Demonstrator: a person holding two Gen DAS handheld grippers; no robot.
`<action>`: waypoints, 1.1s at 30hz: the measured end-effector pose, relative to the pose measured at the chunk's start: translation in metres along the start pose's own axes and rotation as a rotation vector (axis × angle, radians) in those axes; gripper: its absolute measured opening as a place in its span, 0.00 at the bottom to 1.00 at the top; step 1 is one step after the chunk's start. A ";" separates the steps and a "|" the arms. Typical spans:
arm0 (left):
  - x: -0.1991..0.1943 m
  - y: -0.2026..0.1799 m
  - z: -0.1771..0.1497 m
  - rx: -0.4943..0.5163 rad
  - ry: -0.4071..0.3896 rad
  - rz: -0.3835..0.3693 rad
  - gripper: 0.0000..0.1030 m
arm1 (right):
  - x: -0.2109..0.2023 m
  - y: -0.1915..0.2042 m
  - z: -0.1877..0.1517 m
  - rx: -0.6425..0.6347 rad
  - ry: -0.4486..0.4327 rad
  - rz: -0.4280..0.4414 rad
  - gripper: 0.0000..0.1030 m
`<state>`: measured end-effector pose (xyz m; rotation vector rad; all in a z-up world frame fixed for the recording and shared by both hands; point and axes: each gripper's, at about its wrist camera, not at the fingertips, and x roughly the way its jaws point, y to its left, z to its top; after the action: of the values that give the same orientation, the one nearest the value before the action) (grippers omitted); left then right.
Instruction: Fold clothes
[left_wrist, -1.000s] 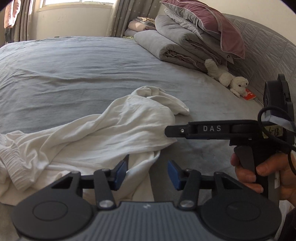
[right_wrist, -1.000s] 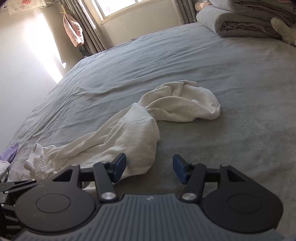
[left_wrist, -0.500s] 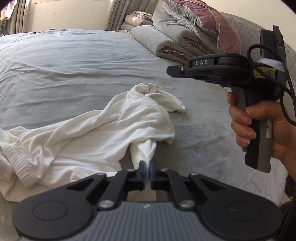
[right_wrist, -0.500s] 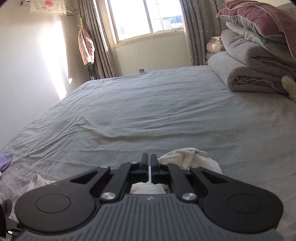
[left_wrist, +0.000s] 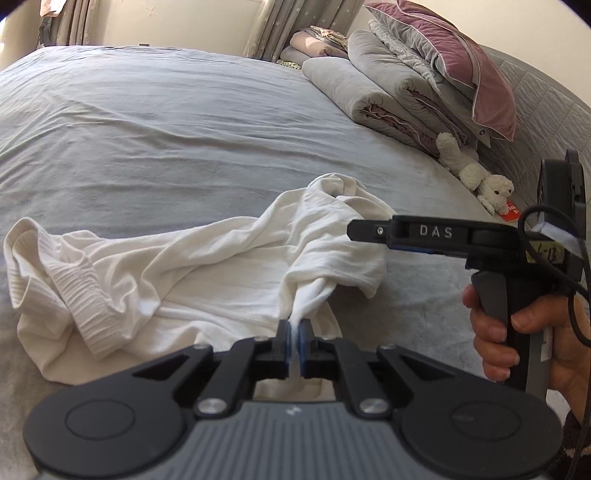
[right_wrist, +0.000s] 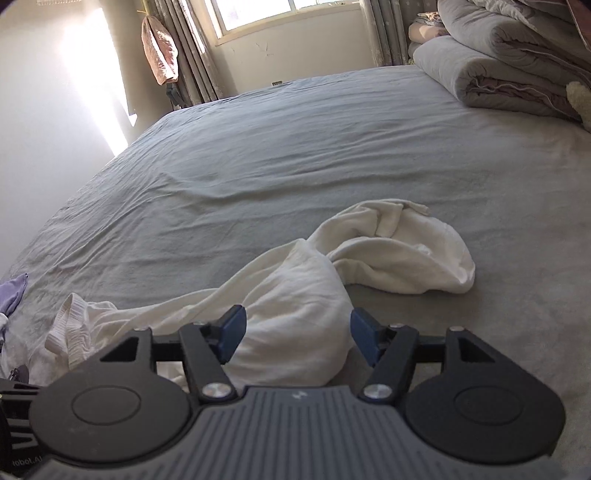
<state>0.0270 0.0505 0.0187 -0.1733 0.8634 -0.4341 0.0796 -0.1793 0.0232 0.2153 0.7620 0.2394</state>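
Home bedroom: bed (right_wrist: 295, 155), folded quilts (left_wrist: 388, 96).

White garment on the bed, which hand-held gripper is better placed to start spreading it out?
Left. The left hand-held gripper is shut on a pinch of the white garment; the right hand-held gripper is open, holding nothing.

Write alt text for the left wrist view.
The left gripper pinches a fold of a crumpled white garment lying on a grey bed. At right, a hand holds the right gripper over the garment; folded quilts and a plush toy sit behind.
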 end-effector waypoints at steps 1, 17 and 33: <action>0.001 0.001 -0.001 -0.005 0.000 0.004 0.04 | 0.002 -0.002 -0.004 0.016 0.012 -0.001 0.65; -0.018 0.014 -0.019 -0.050 -0.039 -0.055 0.04 | -0.022 0.017 0.038 -0.032 -0.126 0.005 0.06; -0.017 0.036 -0.017 -0.130 -0.023 -0.001 0.04 | 0.028 0.087 0.087 -0.258 -0.319 -0.039 0.06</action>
<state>0.0151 0.0903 0.0082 -0.2976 0.8694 -0.3764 0.1484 -0.0974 0.0906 -0.0077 0.4130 0.2562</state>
